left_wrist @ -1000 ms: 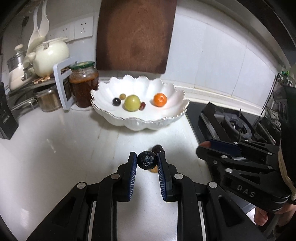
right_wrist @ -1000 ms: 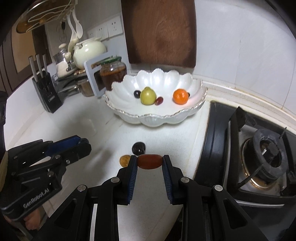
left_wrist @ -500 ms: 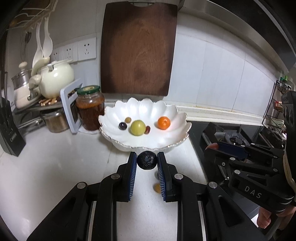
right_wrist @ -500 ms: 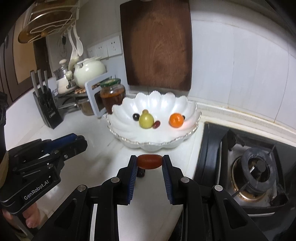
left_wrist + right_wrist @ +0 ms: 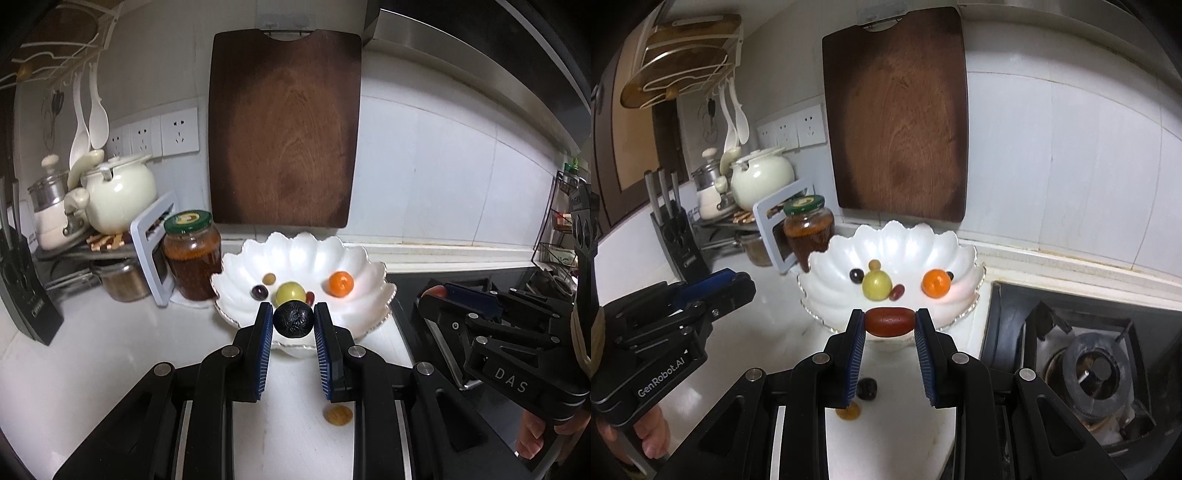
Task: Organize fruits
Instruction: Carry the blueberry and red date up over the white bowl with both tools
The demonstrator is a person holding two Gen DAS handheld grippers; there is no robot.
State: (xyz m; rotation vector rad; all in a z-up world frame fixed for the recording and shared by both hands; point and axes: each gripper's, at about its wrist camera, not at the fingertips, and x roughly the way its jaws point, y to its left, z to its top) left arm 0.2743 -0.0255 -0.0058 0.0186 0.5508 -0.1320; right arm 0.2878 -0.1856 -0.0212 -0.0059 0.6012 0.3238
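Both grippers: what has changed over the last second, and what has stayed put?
Both grippers rose from the counter and came toward the white bowl. The left gripper kept its jaws shut on the dark wrinkled fruit, the right gripper on the reddish-brown oblong fruit. Nothing was let go. The bowl's fruits and the amber fruit and small dark fruit on the counter did not move.

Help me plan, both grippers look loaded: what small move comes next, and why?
Probably carry both forward over the white bowl and release. The left gripper clamps a dark wrinkled fruit, the right gripper a red oblong fruit, both short of its rim.
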